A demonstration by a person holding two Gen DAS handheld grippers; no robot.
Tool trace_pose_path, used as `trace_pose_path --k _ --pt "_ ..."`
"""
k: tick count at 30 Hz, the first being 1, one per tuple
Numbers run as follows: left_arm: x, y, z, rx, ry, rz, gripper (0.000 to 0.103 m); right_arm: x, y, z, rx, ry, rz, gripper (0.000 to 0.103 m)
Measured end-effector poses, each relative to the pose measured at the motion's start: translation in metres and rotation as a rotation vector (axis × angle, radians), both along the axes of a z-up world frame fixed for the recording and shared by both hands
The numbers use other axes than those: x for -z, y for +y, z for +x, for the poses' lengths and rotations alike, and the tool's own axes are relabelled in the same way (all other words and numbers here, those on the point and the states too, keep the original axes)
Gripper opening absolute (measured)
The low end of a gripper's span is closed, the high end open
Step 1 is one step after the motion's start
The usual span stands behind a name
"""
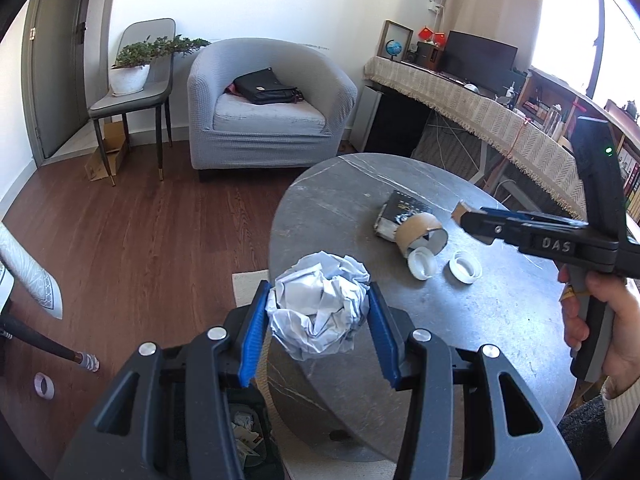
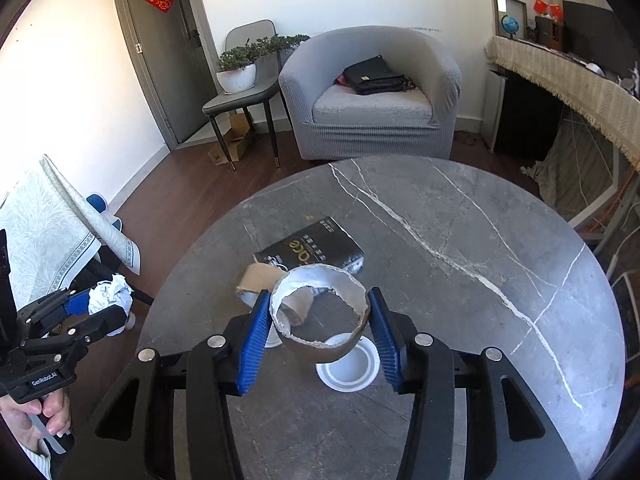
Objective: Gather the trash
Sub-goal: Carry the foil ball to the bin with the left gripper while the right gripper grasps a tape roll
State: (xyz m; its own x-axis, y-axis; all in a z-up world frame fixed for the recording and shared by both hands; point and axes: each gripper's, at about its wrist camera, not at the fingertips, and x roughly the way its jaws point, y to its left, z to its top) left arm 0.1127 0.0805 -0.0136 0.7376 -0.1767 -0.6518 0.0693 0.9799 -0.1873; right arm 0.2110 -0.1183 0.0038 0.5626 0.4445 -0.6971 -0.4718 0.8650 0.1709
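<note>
- Crumpled white paper ball is sitting between the blue pads of the left gripper, which is clamping it beside the table's edge, above a dark bin on the floor.
- Right gripper is squeezing a torn cardboard tube above the table.
- Two white caps, a second tube and a black packet are lying on the table.

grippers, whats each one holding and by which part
The left gripper clamps a crumpled white paper ball by its two sides. The right gripper pinches a torn brown cardboard ring with a silvery lining across its outer wall.
</note>
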Motion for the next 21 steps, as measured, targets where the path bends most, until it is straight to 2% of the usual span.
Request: trace_pose_path --k 7,15,21 --pt "0.008 0.025 -0.01 -0.039 0.028 0.012 0.05 -0.016 0.034 -0.01 -0.073 -0.031 0.025 0.049" --pt "0.035 0.052 -0.019 -0.074 0.125 0.04 0.05 -0.017 0.079 -0.022 -0.166 -0.024 0.034 0.049" --pt "0.069 0.07 -0.023 -0.084 0.224 0.049 0.05 -0.013 0.116 -0.035 -0.238 -0.016 0.026 0.049"
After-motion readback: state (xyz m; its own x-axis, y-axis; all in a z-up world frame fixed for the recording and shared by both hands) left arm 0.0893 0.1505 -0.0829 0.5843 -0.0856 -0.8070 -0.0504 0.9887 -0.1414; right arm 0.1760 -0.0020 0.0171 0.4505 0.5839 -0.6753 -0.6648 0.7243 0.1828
